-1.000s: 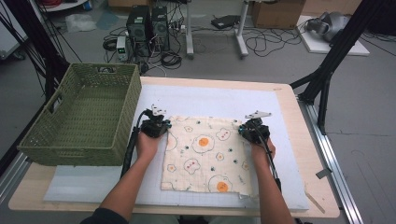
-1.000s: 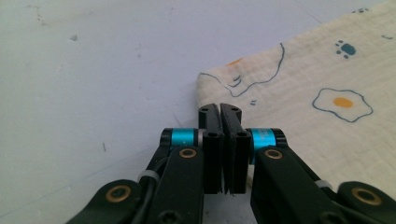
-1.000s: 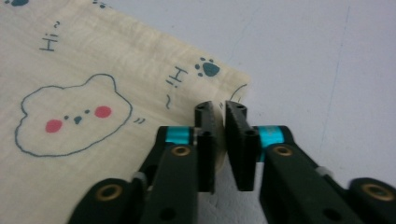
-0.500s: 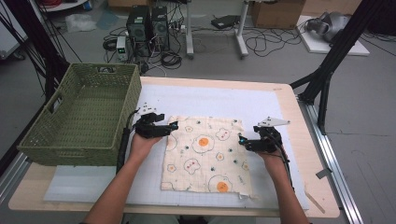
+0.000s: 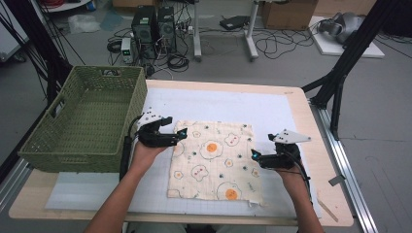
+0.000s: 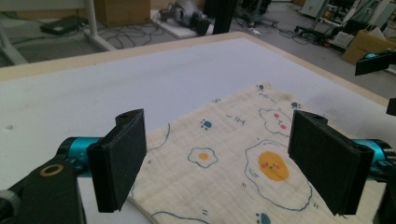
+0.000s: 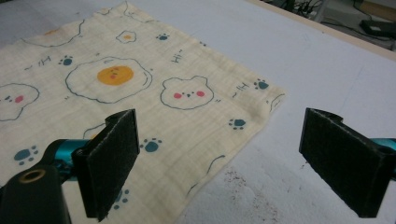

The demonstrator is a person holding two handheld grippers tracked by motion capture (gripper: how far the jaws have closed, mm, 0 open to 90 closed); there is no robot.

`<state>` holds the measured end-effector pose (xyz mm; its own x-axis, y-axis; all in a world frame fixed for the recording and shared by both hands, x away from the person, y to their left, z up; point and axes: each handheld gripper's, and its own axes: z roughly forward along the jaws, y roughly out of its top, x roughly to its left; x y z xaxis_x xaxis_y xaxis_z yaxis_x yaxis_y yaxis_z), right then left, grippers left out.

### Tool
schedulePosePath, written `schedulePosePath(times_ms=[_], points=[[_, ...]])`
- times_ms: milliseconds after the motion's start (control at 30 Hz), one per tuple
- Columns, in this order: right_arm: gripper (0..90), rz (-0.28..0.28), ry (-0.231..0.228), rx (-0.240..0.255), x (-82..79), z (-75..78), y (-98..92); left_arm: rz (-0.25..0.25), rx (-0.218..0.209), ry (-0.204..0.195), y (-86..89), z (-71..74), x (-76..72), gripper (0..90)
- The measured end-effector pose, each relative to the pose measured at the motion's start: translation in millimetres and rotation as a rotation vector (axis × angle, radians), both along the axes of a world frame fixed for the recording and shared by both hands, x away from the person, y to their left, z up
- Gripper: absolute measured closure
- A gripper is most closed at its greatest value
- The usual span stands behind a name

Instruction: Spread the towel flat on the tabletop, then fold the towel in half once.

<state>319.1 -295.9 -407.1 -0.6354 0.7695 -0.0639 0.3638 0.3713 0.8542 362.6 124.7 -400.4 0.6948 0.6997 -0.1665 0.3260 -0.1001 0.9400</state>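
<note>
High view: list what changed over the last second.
Both tools slid apart off the cloth's far corners: the left tool outward to its left edge, the right tool outward and nearer along the right edge. Both jaws open, holding nothing. Cloth and green basket stayed put.

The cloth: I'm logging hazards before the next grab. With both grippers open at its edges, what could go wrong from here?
The cloth lies flat on the white mat, so the open left gripper may scrape the mat and miss the thin edge. The right gripper sits nearer the person than the left, so uneven grabs could skew the cloth. The green basket stands close beside the left hand and could get bumped.
</note>
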Motion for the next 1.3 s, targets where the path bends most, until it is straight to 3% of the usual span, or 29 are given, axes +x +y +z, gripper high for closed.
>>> schedulePosePath(times_ms=[233,367,400,500,533,633,733,1000,1233,1300], points=[[11.2,0.004,-0.03,0.01,-2.7,4.1,-10.8,-0.036,0.03,-0.006,4.4,-3.0,-7.7,21.0],[11.0,0.015,-0.036,0.014,-3.5,5.4,-13.0,-0.058,0.033,-0.036,3.9,-4.6,-8.6,21.0],[10.9,0.014,-0.033,0.019,-3.2,5.1,-13.5,-0.059,0.039,-0.03,3.2,-4.7,-8.6,21.0],[10.7,0.011,-0.029,0.028,-2.4,4.6,-14.0,-0.049,0.034,0.048,2.1,-6.7,-7.7,18.0],[10.7,0.011,-0.029,0.028,-2.4,4.6,-14.0,-0.049,0.028,0.057,1.9,-7.6,-7.3,18.0],[10.7,0.001,-0.015,0.018,-2.7,4.3,-13.4,-0.033,0.02,0.043,1.9,-7.6,-8.4,17.9],[10.6,-0.02,-0.001,0.051,-1.6,4.4,-14.3,-0.015,0.018,0.016,3.2,-4.9,-8.7,17.9],[10.7,-0.032,-0.003,0.059,-0.1,4.0,-14.0,0.029,0.013,0.032,8.9,4.4,6.4,18.0],[10.7,-0.059,0.012,0.046,2.5,1.3,-12.4,0.069,0.035,0.075,10.4,4.1,26.3,18.2],[10.7,-0.055,0.019,0.027,2.6,-0.1,-10.4,0.106,0.054,0.108,9.4,-0.7,34.4,18.4]])
